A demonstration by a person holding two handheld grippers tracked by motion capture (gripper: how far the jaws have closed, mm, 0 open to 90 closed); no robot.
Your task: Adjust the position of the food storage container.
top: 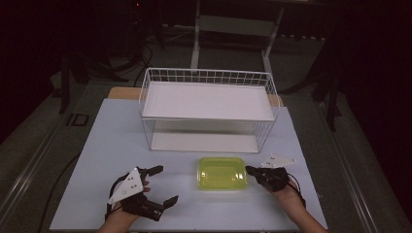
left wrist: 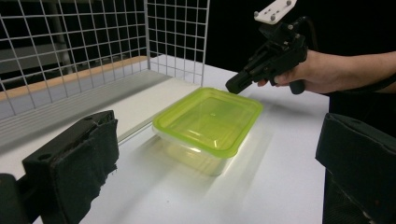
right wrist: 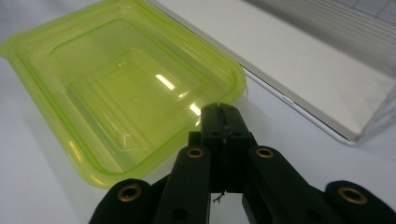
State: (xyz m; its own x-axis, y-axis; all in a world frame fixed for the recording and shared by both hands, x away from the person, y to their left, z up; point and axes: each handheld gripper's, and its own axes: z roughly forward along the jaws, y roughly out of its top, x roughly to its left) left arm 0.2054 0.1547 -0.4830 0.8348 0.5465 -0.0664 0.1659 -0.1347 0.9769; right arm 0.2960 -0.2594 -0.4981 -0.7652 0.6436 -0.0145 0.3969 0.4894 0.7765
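A translucent yellow-green lidded plastic container point(top: 222, 173) point(left wrist: 208, 120) point(right wrist: 119, 88) lies on the white table in front of the wire rack. My right gripper point(top: 248, 170) point(right wrist: 219, 108) is shut with nothing between its jaws; its tip hovers at the container's right edge, and whether it touches I cannot tell. From the left gripper view the right gripper point(left wrist: 232, 86) shows above the box's far corner. My left gripper point(top: 164, 185) point(left wrist: 215, 154) stands wide open at the table's front left, pointing toward the container and apart from it.
A white wire rack point(top: 209, 108) with a white shelf and base board stands at the back middle of the table point(top: 111, 145). Its lower board point(right wrist: 299, 65) lies close beyond the container. Dark floor and table legs lie behind.
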